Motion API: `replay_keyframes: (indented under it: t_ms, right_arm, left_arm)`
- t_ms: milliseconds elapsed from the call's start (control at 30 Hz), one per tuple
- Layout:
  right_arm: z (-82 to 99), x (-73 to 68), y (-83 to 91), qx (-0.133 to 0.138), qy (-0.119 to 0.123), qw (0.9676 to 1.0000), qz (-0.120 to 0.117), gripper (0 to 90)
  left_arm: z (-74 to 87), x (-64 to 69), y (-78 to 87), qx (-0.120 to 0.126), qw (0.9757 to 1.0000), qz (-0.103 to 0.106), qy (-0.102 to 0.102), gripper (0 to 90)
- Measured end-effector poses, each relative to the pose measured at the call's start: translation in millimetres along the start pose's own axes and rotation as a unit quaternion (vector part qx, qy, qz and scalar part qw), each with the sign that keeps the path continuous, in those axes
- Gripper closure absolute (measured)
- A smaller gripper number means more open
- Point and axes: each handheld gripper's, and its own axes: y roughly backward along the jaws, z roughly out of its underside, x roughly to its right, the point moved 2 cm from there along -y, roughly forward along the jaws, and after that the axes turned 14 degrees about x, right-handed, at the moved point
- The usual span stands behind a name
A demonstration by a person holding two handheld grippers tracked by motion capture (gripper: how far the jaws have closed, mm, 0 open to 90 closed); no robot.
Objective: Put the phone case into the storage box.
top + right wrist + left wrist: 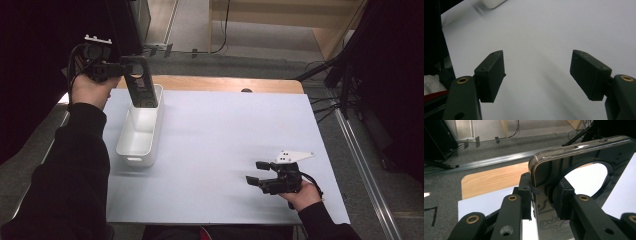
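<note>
Holding: the left gripper [120, 70] is clamped on a dark phone case [141, 82], which hangs upright over the far end of the white bin [131, 150]
Grip point: in the left gripper view the pads [564, 200] pinch the phone case [579, 170] through its flat wall, just beside the big round cutout, one pad on each face; that leaves the lower end free to go down first
Case position: above the bin's far end, its bottom edge at or just inside the rim; whether it touches the bin I cannot tell
Why upright: held on edge, the case is narrow enough to slip between the bin's long walls, which looks like the reason for this pose
Bin: long and narrow, standing on the left part of the white table sheet [225, 130], open side up, and it looks empty at the near end
Right gripper: the right gripper [257, 172] rests low near the front right of the sheet, well apart from the bin
Right jaws: spread wide with nothing between them; the right gripper view shows bare sheet between the two pads [490, 75]
Why idle: one hand is enough for a light case, so the right seems parked out of the way
Step judged: lowering the case into the bin, with the release not yet made
Risk: the case could catch the rim and tip out
</note>
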Motion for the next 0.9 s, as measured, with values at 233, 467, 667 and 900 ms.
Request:
replay_keyframes:
  t_ms: [233,467,667,900]
  right_arm:
    - [1.6,0.7,2.4,0.001,-0.002,1.0,0.003,27.1]
    - [2.7,1.5,4.1,0.002,-0.005,1.0,0.005,27.1]
    - [2.9,1.6,3.9,0.002,-0.005,1.0,0.005,27.1]
    - [2.9,0.8,3.5,0.0,-0.006,1.0,0.004,27.1]
  left_arm:
    - [2.6,-4.7,-11.9,-0.011,0.9999,-0.006,0.002,70.7]
    - [5.7,-7.1,-20.5,-0.014,0.9998,-0.013,0.001,70.7]
    - [9.1,-9.1,-25.4,-0.009,0.9998,-0.017,0.002,70.7]
    - [10.9,-11.5,-30.2,-0.009,0.9996,-0.026,-0.003,70.7]
